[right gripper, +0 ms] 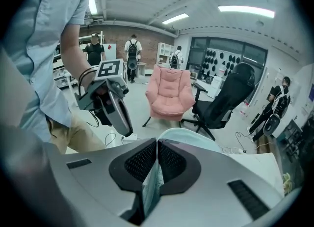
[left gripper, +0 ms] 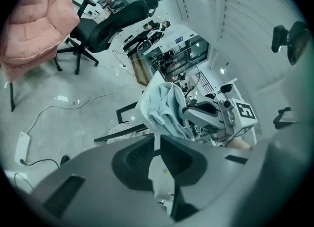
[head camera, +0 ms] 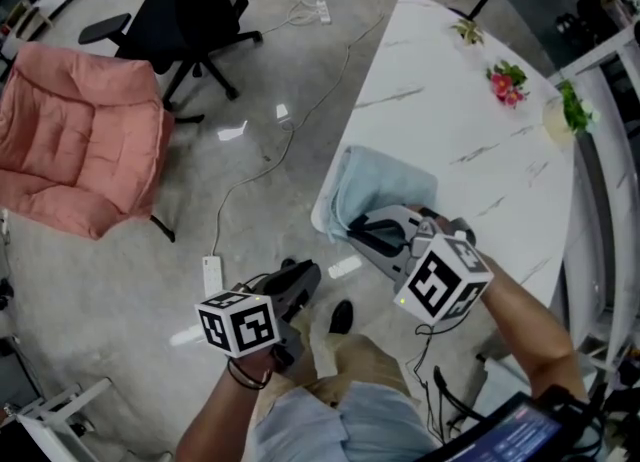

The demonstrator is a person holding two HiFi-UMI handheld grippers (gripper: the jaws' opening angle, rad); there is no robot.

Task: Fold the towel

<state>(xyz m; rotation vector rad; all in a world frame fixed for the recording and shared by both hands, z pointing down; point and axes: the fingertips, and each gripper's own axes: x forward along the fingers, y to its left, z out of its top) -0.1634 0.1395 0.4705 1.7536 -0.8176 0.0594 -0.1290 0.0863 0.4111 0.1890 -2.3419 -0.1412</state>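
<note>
Room: open workshop with a grey concrete floor [head camera: 250, 70]; loose cables [head camera: 268, 165] run across it and a white power strip [head camera: 212, 275] lies near the person's feet.
Bench: white marble-look top [head camera: 470, 100], set at an angle on the right of the head view.
Towel: pale blue towel [head camera: 385, 185], bunched in a soft heap on the bench's near left corner. It is not flat, and part of it droops over the edge.
Right tool: right tool [head camera: 358, 234] is at that bench corner, against the towel's near side. The right gripper view shows the jaws closed tight on a fold of the towel, with cloth pinched between the pads and trailing down behind them.
Left tool: left tool [head camera: 305, 275] is off the bench, low over the floor beside the person's leg and apart from the towel. The left gripper view shows the jaws only a narrow slit apart with nothing gripped. The towel and the right tool sit ahead of it.
Seating: pink chair [head camera: 75, 140] at far left, black office chair [head camera: 195, 10] just beyond it.
Bench extras: pink flowers [head camera: 507, 82] and green sprigs toward the far end, well apart from the towel.
Background: people [right gripper: 131, 56] stand far back in the right gripper view, in front of a brick wall.
</note>
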